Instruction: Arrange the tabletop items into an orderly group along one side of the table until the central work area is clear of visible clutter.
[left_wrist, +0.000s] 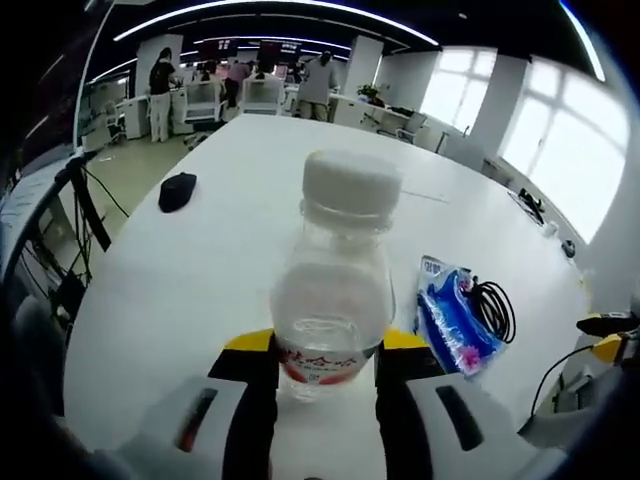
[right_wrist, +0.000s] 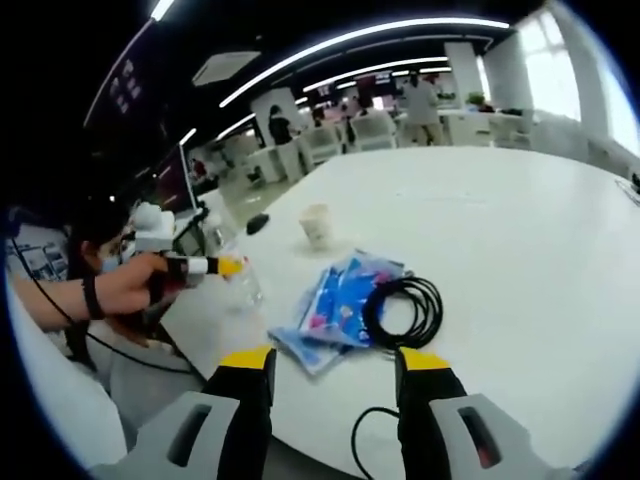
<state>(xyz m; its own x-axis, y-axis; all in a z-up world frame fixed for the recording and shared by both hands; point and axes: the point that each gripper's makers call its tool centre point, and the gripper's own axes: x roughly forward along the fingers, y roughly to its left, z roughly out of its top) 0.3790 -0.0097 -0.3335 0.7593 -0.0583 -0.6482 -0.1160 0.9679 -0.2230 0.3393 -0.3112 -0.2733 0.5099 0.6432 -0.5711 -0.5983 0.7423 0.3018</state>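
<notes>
Two claws are in play, and I'd judge the tidying barely begun. In the left gripper view, going from the left of the frame: a small dark object (left_wrist: 177, 190) lies alone at upper left on the white desk (left_wrist: 250, 260), well apart from everything else. At centre, my left claw (left_wrist: 325, 375) is pinching a clear water bottle (left_wrist: 332, 290) with a white cap, upright, its red-labelled base between the yellow-tipped jaws. To the right of it lies a blue plastic packet (left_wrist: 452, 322), with a coil of black cable (left_wrist: 495, 308) touching its far edge. In the right gripper view, the left claw with the bottle (right_wrist: 243, 285) sits at the left edge of the frame near the desk's rim, held by a hand (right_wrist: 125, 285); a paper cup (right_wrist: 317, 225) stands farther in at centre, and the packet (right_wrist: 340, 300) and cable (right_wrist: 405, 310) lie just ahead of my right claw (right_wrist: 332, 372), whose jaws stand spread with nothing between them. What's left, as I read it: bottle, cup, packet, cable and the dark object are scattered and must be gathered along one side.
</notes>
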